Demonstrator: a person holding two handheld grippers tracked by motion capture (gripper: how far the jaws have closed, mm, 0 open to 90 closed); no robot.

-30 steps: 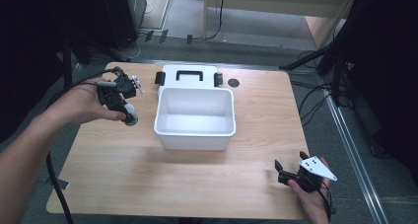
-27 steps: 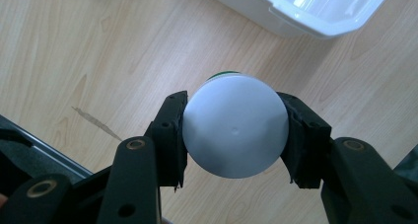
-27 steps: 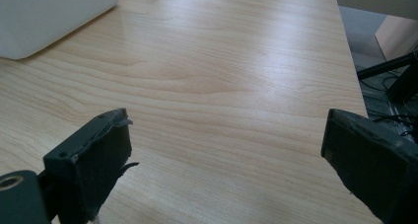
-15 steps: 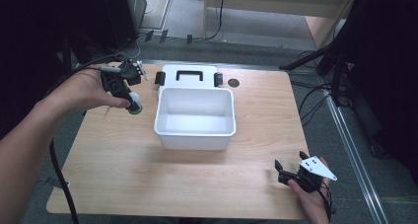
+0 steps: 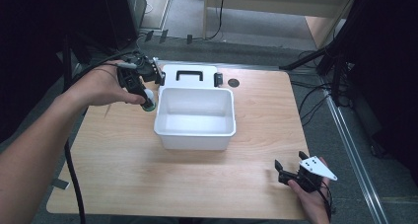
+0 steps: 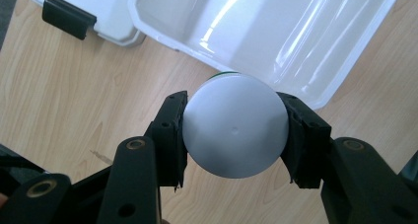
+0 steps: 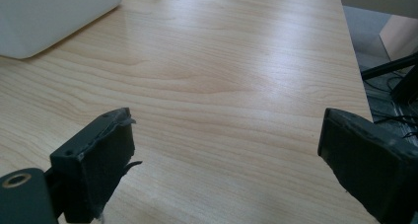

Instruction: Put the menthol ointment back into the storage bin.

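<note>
My left gripper (image 5: 147,101) is shut on a round white object with a green edge (image 5: 149,104), held above the table just off the left rim of the white bin (image 5: 194,139). In the left gripper view the black pads (image 6: 170,130) press both sides of the white object (image 6: 231,128), and the bin's corner (image 6: 296,51) lies right behind it. The bin's inside looks bare. At the near right corner of the table my right gripper (image 5: 288,170) rests in the hand, open. Its jaws stand wide apart over bare wood in the right gripper view (image 7: 224,155).
A white lid (image 5: 190,75) with a black handle and black clasps lies flat behind the bin. A small black disc (image 5: 233,82) sits on the wood to the lid's right. A black cable (image 5: 74,174) trails down the left side. The wooden table (image 5: 123,174) has open room in front.
My left hand has carried the white object up and to the right, closer to the bin's left rim. The right gripper has stayed in place.
</note>
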